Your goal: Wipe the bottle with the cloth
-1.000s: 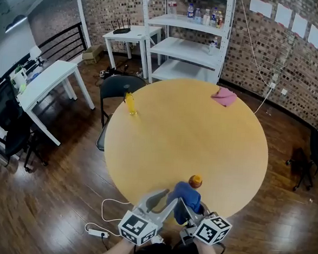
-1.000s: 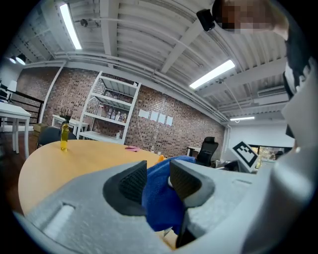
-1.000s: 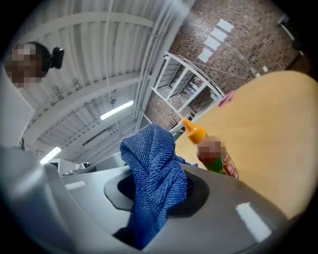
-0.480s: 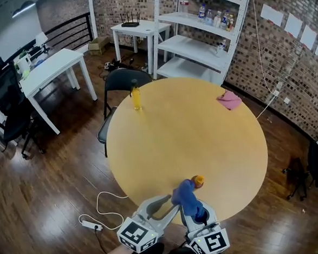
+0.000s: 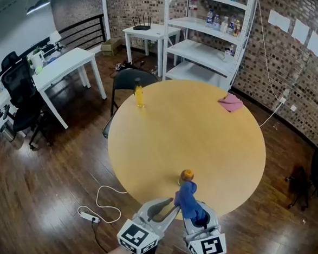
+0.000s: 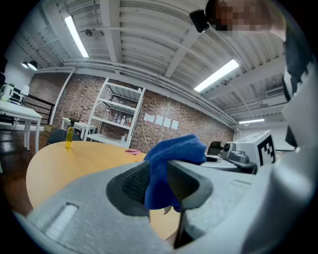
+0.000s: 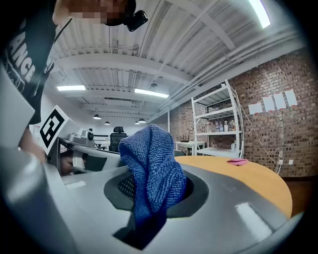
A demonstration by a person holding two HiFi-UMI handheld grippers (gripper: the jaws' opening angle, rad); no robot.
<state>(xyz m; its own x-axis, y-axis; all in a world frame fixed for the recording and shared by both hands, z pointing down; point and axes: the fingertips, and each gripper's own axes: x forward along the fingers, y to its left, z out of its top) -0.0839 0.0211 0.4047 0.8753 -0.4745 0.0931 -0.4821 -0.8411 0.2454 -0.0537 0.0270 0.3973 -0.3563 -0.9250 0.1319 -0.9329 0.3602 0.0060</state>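
Right tool [image 7: 154,191] clamps the blue cloth [image 5: 188,202]; left tool [image 6: 158,181], jaws just closing, pinches it too, likely spreading it for the bottle [image 5: 186,176] at lower centre.

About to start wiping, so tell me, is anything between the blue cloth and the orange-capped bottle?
Nothing visible does. The blue cloth, pinched in the right gripper, sits bunched right beside the orange-capped bottle at the round table's near edge, with no object between them.

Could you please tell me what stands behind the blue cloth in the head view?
The bottle stands just beyond the blue cloth. Only its orange cap and a little of its top show; the cloth covers the rest of it.
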